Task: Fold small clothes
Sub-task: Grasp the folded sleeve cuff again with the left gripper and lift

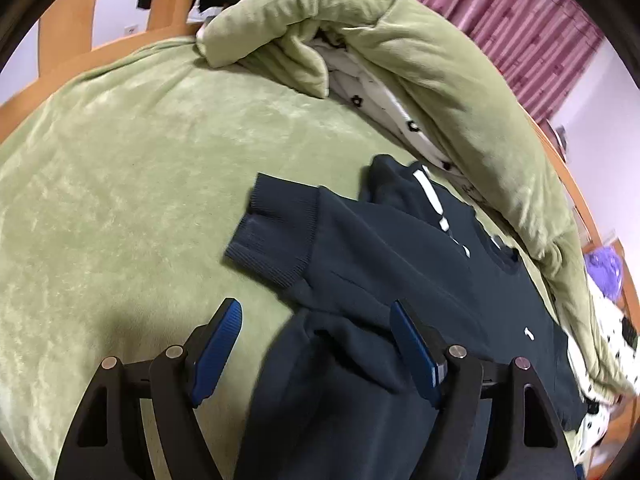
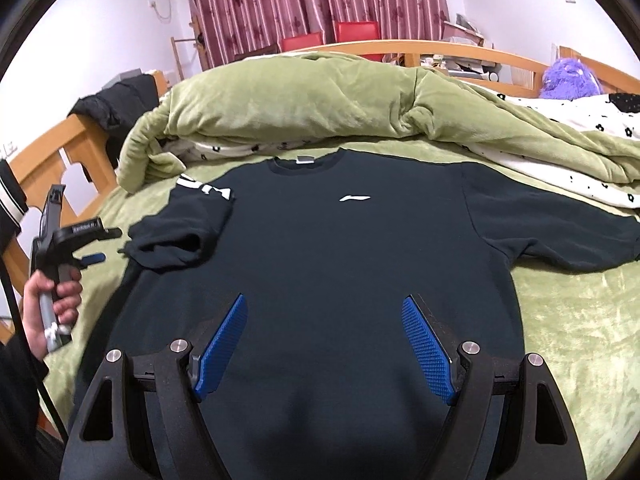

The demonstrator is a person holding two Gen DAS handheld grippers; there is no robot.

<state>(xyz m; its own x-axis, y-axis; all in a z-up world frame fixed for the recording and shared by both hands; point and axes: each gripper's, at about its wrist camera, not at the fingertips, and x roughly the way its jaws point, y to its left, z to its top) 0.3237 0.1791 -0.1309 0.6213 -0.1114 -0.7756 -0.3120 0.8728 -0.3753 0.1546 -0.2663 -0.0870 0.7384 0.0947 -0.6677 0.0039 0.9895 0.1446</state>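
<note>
While both claws gape, sweatshirt (image 2: pixel 328 240) lies beneath right claw (image 2: pixel 324 344).

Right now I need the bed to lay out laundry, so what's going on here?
A person is folding a dark sweatshirt spread on the green blanket, with a pair of tongs in each hand. One sleeve is already folded in over the body; the other sleeve lies stretched out. The right tongs hover open over the lower front. The left tongs, also open and gripping nothing, are at the folded-sleeve side.
</note>
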